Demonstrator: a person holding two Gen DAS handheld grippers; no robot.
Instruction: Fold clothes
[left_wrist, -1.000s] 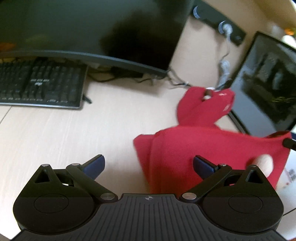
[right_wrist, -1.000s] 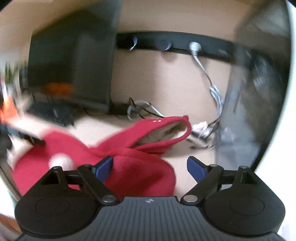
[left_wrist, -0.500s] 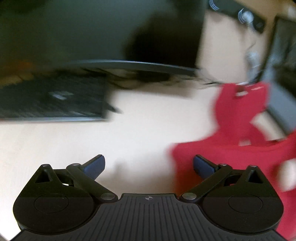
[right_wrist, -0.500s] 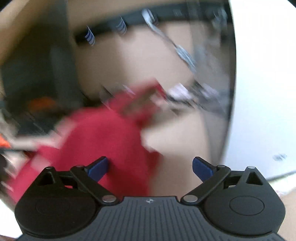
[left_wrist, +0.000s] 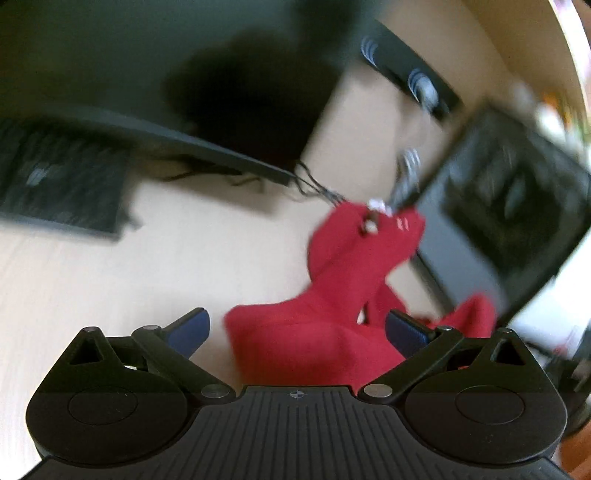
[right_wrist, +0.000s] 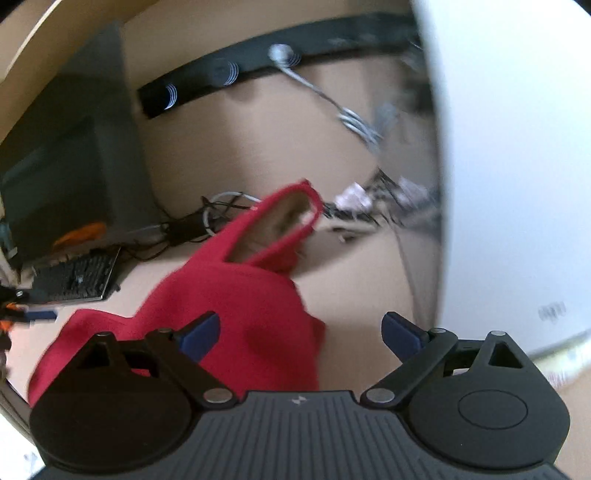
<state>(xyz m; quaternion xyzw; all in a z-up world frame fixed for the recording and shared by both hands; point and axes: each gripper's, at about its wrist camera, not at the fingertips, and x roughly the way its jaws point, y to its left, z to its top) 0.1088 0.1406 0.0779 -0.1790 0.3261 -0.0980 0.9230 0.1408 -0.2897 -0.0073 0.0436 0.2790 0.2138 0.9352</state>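
Note:
A red hooded garment (left_wrist: 332, 317) lies crumpled on the light wooden desk (left_wrist: 110, 280), its hood toward the back. My left gripper (left_wrist: 295, 328) is open and empty, with the garment's near edge between its blue fingertips. In the right wrist view the garment (right_wrist: 236, 295) shows its hood opening with a pale lining. My right gripper (right_wrist: 301, 332) is open and empty, just over the garment's right edge. Both views are blurred by motion.
A large dark monitor (left_wrist: 147, 66) and a black keyboard (left_wrist: 59, 181) stand at the back left. A dark glass-sided computer case (left_wrist: 509, 221) stands right of the garment. Cables (right_wrist: 221, 214) and a black power strip (right_wrist: 258, 66) lie behind. A white panel (right_wrist: 517, 166) fills the right.
Both grippers have swung about, blurring the views. The left one has come back over the garment's near edge. The hand seen on the garment a second ago is gone from view.

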